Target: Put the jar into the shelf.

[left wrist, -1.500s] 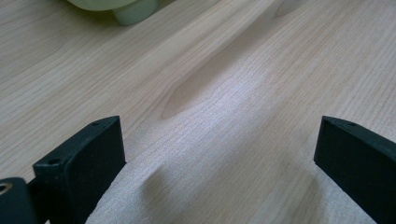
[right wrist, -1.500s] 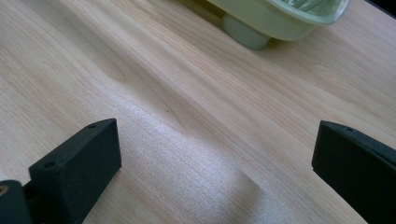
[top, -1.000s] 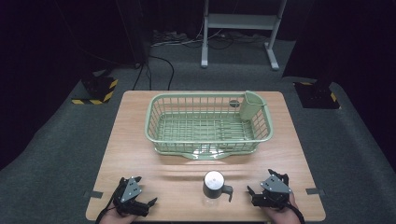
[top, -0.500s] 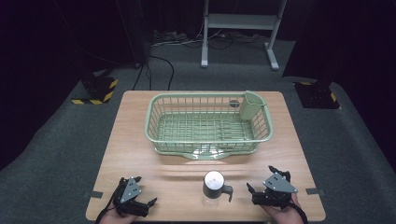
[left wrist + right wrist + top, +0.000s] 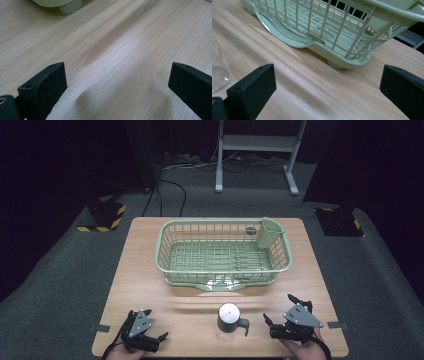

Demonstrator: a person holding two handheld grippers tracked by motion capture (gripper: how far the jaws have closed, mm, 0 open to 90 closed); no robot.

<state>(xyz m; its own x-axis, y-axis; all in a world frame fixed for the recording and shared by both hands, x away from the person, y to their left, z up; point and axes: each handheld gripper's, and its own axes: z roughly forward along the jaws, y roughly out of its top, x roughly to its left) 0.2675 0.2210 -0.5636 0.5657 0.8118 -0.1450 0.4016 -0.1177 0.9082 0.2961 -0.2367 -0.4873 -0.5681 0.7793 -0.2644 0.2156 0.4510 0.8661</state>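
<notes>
high view: wooden counter [image 5: 150, 270] with a light green dish basket [image 5: 223, 254] on its far half, a small green cutlery cup [image 5: 268, 232] hung at the basket's far right corner; a metal mug [image 5: 229, 317] stands upright on the near half, between the two grippers, handle toward the right gripper, well apart from the basket; left gripper [image 5: 150, 341] low at the near left edge of the counter, held in a hand [image 5: 116, 351], fingers apart, nothing between them; right gripper [image 5: 281, 319] at the near right, hand [image 5: 305, 349] under it, fingers apart and empty, pointing toward the mug side, near the mug but not touching it; grey floor around the counter, a white metal stand [image 5: 255, 144] behind; left gripper view: two black fingers [image 5: 43, 86] spread wide over bare wood grain, nothing held; a pale green foot of the basket [image 5: 68, 6] at the top edge; right gripper view: fingers [image 5: 253, 85] wide apart, empty; basket [image 5: 332, 30] ahead across the upper part, sitting on its feet on the counter; a shiny curved bit of the mug [image 5: 218, 67] at the left edge, just beside the left-hand finger, contact cannot be told
</notes>
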